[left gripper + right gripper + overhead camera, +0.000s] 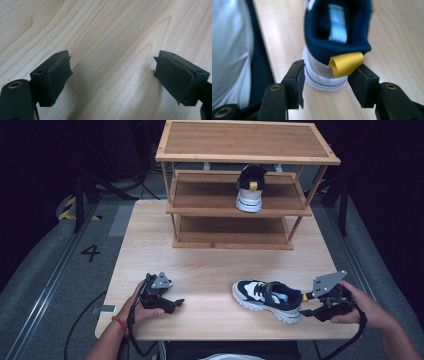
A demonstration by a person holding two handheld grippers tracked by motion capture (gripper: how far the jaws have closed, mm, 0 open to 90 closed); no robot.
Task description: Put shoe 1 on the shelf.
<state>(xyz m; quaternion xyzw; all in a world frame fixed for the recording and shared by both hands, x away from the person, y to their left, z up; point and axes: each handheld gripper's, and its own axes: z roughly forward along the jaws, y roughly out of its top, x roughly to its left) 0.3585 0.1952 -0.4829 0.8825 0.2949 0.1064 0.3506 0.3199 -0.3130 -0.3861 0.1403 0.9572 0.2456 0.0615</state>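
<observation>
A navy and white sneaker lies on the wooden table near its front right, toe pointing left. My right gripper is at its heel. In the right gripper view the right gripper has a pad on each side of the white heel, just under the yellow pull loop, and both pads touch the sneaker. A matching sneaker stands on the middle shelf of the wooden rack. At the front left my left gripper rests low over bare wood, and the left gripper is open with nothing between its jaws.
The three-tier rack stands at the back of the table; its top and bottom shelves hold nothing. Dark floor with rails surrounds the table. The person's white clothing sits beside the table's front edge.
</observation>
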